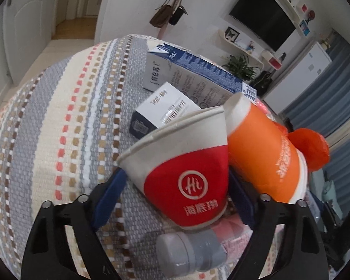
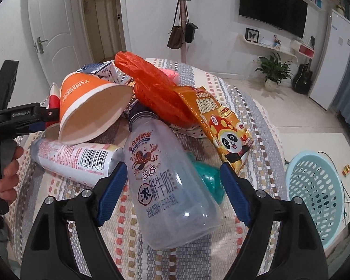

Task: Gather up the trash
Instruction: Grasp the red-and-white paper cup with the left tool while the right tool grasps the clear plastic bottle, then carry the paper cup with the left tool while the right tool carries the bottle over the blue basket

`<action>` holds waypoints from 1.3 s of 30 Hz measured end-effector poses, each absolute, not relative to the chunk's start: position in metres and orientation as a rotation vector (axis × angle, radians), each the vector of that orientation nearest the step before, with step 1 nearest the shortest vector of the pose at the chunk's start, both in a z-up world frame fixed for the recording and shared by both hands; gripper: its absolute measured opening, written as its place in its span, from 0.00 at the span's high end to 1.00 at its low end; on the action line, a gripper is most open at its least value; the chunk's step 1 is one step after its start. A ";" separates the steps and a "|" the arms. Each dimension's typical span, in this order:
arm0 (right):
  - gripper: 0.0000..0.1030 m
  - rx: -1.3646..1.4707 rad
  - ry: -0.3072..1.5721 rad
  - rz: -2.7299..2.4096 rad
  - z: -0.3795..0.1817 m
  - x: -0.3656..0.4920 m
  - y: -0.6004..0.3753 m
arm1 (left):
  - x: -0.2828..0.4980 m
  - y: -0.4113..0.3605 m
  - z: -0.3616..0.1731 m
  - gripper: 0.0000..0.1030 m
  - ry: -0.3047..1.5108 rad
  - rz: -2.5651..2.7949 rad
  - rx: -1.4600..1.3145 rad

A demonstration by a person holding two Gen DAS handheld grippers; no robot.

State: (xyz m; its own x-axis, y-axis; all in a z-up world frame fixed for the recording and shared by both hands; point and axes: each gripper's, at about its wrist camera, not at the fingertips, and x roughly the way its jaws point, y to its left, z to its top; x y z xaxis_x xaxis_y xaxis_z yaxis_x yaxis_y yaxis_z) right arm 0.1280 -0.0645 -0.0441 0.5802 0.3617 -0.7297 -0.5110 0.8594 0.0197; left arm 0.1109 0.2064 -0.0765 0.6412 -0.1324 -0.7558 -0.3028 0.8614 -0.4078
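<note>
In the left wrist view, my left gripper [image 1: 175,177] has its blue pads on both sides of a red and white paper cup [image 1: 186,175] and appears shut on it. An orange paper cup [image 1: 263,149] lies to its right. In the right wrist view, my right gripper [image 2: 173,175] is open around a clear plastic milk bottle [image 2: 168,177] lying on the striped cloth; the pads stand apart from its sides. The left gripper [image 2: 42,116] shows at the left edge by the orange cup [image 2: 91,109].
The pile holds a white can [image 2: 77,161], an orange plastic bag [image 2: 156,91], a panda snack packet [image 2: 224,126], milk cartons [image 1: 189,74] and a grey-capped bottle [image 1: 189,254]. A light blue basket [image 2: 315,200] stands on the floor at right.
</note>
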 end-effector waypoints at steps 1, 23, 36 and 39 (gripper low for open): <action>0.27 -0.214 0.799 0.504 -0.044 0.127 -0.062 | 0.110 0.205 -0.075 0.25 0.876 0.102 -0.544; 0.31 -0.142 0.862 0.533 -0.039 0.125 -0.070 | 0.035 0.222 -0.064 0.45 0.808 0.085 -0.582; 0.49 -0.216 0.875 0.532 -0.051 0.120 -0.051 | 0.016 0.247 -0.076 0.44 0.775 0.056 -0.742; 0.51 -0.221 0.883 0.546 -0.050 0.113 -0.045 | 0.015 0.253 -0.081 0.43 0.765 0.050 -0.780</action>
